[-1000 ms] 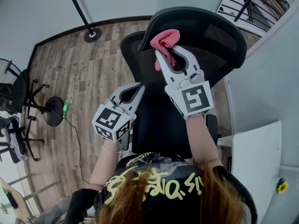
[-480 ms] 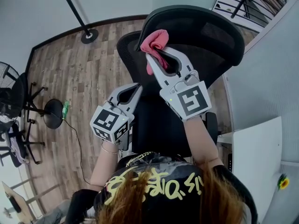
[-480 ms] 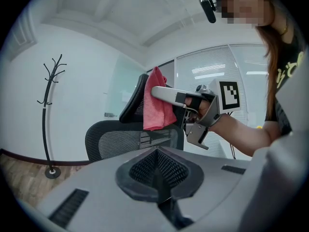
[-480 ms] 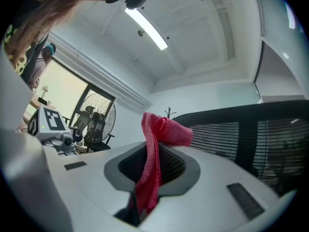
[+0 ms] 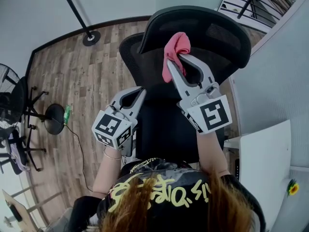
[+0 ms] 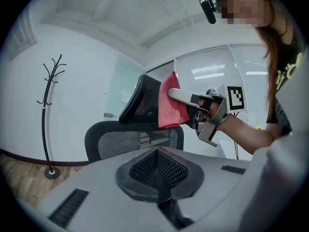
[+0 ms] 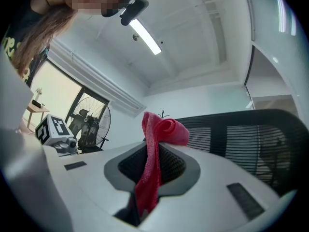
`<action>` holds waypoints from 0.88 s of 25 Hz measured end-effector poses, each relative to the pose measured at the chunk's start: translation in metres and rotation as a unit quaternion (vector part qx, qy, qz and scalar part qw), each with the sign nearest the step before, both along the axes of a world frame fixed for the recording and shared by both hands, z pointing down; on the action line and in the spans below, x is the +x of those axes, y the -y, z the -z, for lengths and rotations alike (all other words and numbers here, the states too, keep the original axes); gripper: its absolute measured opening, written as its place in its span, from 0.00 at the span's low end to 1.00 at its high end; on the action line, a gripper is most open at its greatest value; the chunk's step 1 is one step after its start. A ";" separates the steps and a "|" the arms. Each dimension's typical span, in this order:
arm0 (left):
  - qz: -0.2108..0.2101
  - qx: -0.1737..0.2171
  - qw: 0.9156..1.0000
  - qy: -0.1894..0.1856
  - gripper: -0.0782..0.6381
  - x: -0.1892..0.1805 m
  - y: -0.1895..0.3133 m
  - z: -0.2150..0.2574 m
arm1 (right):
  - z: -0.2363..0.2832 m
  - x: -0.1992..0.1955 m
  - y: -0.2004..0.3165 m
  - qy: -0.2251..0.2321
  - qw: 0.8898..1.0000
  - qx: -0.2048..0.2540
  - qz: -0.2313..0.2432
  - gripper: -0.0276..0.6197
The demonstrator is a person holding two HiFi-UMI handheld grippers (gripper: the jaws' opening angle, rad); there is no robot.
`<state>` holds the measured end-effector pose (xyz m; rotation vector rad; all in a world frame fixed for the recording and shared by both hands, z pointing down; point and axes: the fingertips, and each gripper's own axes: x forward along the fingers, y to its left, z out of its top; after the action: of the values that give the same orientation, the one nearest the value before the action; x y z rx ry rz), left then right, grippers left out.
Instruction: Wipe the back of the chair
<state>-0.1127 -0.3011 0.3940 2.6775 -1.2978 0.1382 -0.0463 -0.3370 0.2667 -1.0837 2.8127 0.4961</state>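
A black mesh chair back [image 5: 227,35] stands before the person, its curved top facing the head camera. A pink cloth [image 5: 175,47] lies against its upper band, apparently touching the mesh left of centre. The right gripper [image 5: 181,61] is clamped on the cloth, with a bunched fold poking past the tips and a tail hanging between the jaws. The left gripper [image 5: 140,92] hangs lower, beside the chair's left edge, its jaws closed on nothing. The wipe looks to be on the top band. Doing it well would mean pressing the bunched fold flat to the mesh, sweeping edge to edge in overlapping passes and working downward. The free gripper could steady the chair should it swivel. Beyond are a wooden floor [image 5: 87,76], a coat stand [image 5: 91,36] and a fan [image 5: 12,88].
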 end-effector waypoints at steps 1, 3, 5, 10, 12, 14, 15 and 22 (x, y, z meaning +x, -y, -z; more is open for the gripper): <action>-0.001 0.000 1.000 0.000 0.09 0.000 0.000 0.000 | 0.000 0.009 0.000 0.004 1.000 -0.001 -0.009 0.13; -0.002 -0.001 1.000 0.000 0.09 0.000 -0.001 0.001 | 0.001 0.027 0.001 0.013 0.999 -0.003 -0.031 0.13; -0.004 -0.002 1.000 -0.001 0.09 -0.001 -0.001 0.001 | 0.001 0.047 0.002 0.018 0.998 -0.004 -0.058 0.13; -0.008 -0.005 1.000 -0.001 0.09 0.000 -0.002 -0.001 | -0.014 0.103 0.010 0.024 0.991 -0.022 -0.127 0.13; -0.010 -0.006 1.000 -0.002 0.09 0.002 -0.002 -0.002 | -0.021 0.124 0.012 0.032 0.987 -0.030 -0.152 0.13; -0.012 -0.009 1.000 -0.004 0.09 0.004 -0.002 -0.004 | -0.027 0.142 0.013 0.040 0.983 -0.037 -0.175 0.13; -0.014 -0.010 1.000 -0.005 0.09 0.006 -0.002 -0.006 | -0.029 0.149 0.012 0.043 0.981 -0.040 -0.183 0.13; -0.020 -0.012 1.000 -0.005 0.09 0.011 -0.006 -0.008 | -0.043 0.172 -0.001 0.025 0.975 -0.032 -0.217 0.13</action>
<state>-0.1014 -0.2952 0.4020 2.6812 -1.2323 0.1438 0.1259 -0.3363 0.3102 -1.7109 2.5578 0.4015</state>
